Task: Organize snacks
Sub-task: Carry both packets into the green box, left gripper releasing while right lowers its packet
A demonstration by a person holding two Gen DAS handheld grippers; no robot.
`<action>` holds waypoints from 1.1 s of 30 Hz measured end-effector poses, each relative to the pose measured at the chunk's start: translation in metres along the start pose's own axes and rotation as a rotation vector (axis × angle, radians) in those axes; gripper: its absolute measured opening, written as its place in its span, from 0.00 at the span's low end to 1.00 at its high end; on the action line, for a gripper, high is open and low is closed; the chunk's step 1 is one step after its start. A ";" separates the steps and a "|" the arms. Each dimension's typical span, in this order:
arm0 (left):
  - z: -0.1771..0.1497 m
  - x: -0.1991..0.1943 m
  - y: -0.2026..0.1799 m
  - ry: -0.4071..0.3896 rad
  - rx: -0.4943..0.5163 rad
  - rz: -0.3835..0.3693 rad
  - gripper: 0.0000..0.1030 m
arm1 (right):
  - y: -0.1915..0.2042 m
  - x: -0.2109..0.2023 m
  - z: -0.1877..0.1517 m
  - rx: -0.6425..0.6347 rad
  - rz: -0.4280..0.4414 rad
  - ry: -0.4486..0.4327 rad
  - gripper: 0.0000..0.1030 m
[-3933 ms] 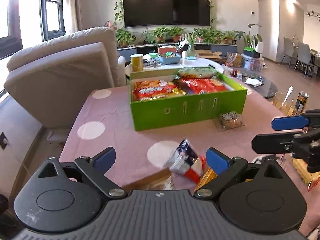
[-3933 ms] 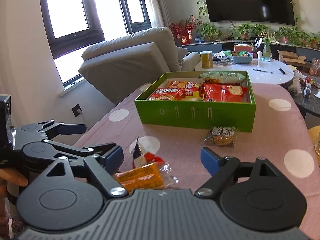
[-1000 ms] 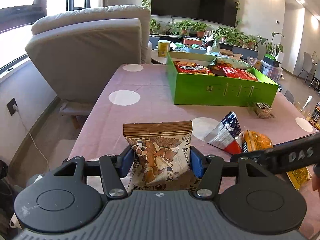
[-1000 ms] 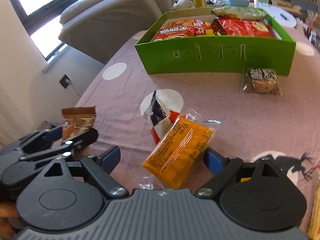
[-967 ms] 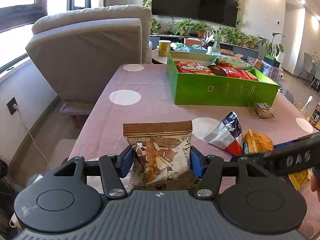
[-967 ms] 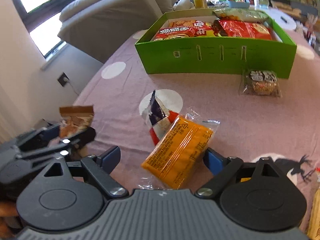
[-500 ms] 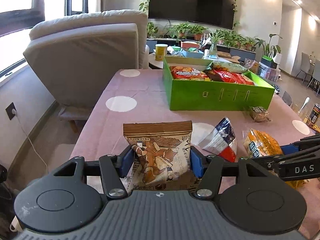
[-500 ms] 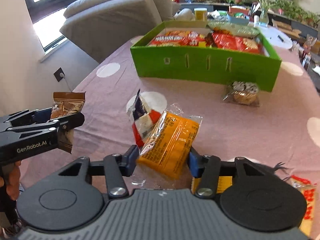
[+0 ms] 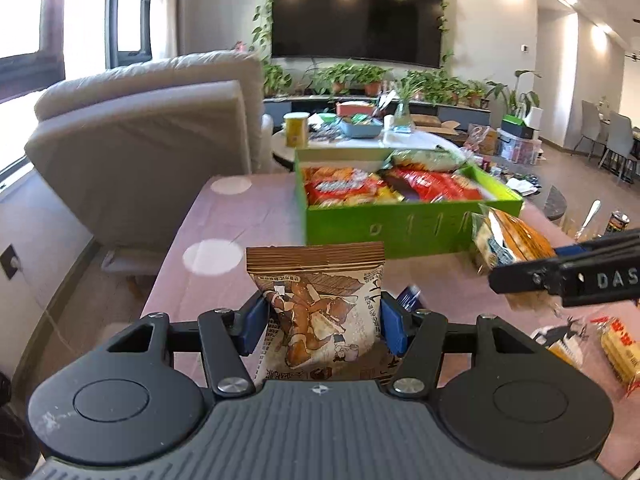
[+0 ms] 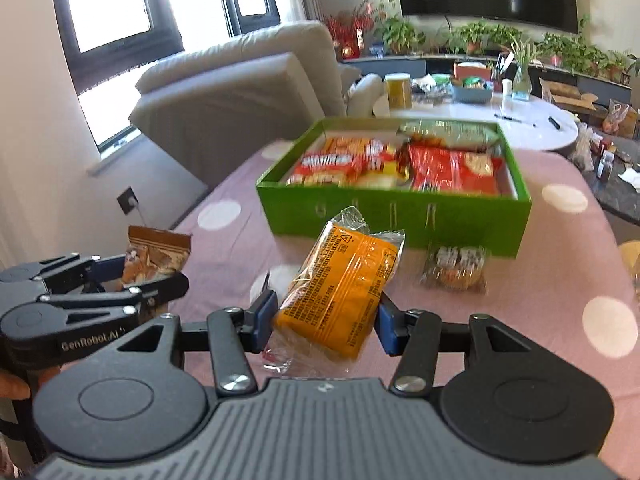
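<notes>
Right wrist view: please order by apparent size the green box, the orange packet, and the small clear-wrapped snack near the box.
1. green box
2. orange packet, though it sits nearest the camera, which enlarges it
3. small clear-wrapped snack

The letters "DAS" are read in white on the black finger of the right gripper (image 9: pixel 560 276), cut off at the frame edge. "GenRobot.AI" is printed along the arm of the left gripper (image 10: pixel 132 276). Print on the orange packet (image 10: pixel 340 292) and brown snack bag (image 9: pixel 320 312) cannot be made out.
</notes>
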State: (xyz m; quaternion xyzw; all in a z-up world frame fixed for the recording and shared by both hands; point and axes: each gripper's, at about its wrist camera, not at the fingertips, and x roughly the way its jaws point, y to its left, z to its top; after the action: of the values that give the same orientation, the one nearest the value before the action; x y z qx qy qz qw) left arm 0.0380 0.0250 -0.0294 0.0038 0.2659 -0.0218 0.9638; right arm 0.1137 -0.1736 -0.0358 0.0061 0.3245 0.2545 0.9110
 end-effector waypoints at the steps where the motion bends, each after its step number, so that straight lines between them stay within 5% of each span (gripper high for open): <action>1: 0.004 0.001 -0.002 -0.005 0.004 -0.007 0.53 | -0.003 0.000 0.004 0.001 0.002 -0.010 0.69; 21: 0.104 0.087 -0.047 -0.034 0.072 -0.070 0.53 | -0.042 0.017 0.068 -0.019 -0.023 -0.132 0.69; 33: 0.115 0.142 -0.055 0.026 0.068 -0.082 0.53 | -0.067 0.047 0.081 0.017 -0.029 -0.101 0.69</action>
State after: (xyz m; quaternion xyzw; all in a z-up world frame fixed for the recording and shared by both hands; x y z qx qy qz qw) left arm 0.2164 -0.0373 -0.0028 0.0259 0.2773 -0.0701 0.9579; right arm 0.2235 -0.1974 -0.0118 0.0218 0.2804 0.2380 0.9297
